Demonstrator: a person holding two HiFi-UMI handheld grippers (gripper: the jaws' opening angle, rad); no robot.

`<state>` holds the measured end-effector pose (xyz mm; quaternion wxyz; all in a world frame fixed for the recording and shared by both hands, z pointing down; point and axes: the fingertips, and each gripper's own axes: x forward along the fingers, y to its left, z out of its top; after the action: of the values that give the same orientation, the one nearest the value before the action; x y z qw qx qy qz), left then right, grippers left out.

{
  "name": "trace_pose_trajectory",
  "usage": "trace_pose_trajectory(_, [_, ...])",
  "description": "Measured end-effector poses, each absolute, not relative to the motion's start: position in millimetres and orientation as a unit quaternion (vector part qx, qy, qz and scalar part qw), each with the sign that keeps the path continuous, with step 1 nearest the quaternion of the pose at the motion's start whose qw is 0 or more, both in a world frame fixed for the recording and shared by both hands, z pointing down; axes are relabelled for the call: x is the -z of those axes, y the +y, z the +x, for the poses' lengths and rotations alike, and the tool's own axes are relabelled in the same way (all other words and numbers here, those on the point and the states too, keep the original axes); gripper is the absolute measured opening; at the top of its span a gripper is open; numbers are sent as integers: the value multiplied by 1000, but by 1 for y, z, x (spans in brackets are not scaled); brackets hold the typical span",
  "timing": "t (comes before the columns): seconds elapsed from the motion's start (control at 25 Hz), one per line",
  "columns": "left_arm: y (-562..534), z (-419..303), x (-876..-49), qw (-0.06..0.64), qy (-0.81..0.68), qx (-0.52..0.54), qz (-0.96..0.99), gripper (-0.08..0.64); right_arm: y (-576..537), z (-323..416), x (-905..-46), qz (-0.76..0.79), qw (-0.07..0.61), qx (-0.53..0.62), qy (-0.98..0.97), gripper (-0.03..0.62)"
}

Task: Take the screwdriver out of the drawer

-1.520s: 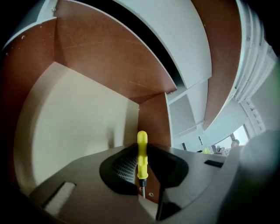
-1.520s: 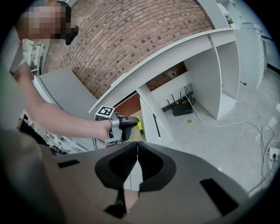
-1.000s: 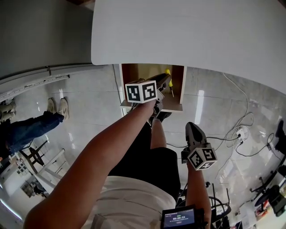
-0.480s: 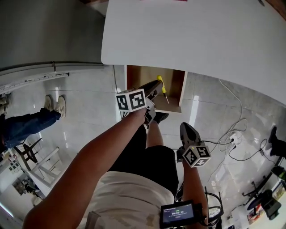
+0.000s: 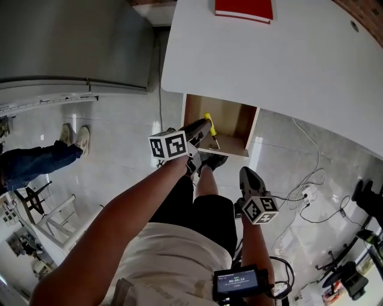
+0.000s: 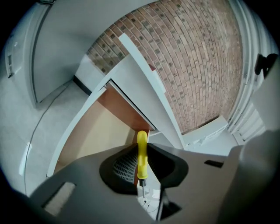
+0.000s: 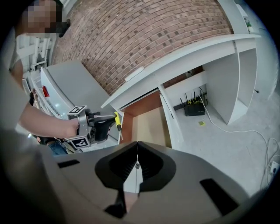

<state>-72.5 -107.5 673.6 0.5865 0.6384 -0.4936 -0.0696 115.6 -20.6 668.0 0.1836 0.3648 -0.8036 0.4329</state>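
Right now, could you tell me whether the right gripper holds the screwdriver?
No, the screwdriver is clamped in the left gripper; the right gripper is shut and empty.

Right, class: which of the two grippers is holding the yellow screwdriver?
The left gripper: its jaws clamp the yellow screwdriver by the open drawer. The right gripper is shut on nothing.

The red book [image 5: 243, 8] is cut off by the top edge.
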Motion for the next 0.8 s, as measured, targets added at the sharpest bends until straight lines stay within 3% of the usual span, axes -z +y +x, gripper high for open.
trace_pose_trajectory(0.8, [-101,-107,-586,551,-479,69,680,66,-28,74,-601,385,173,-408,-810,6])
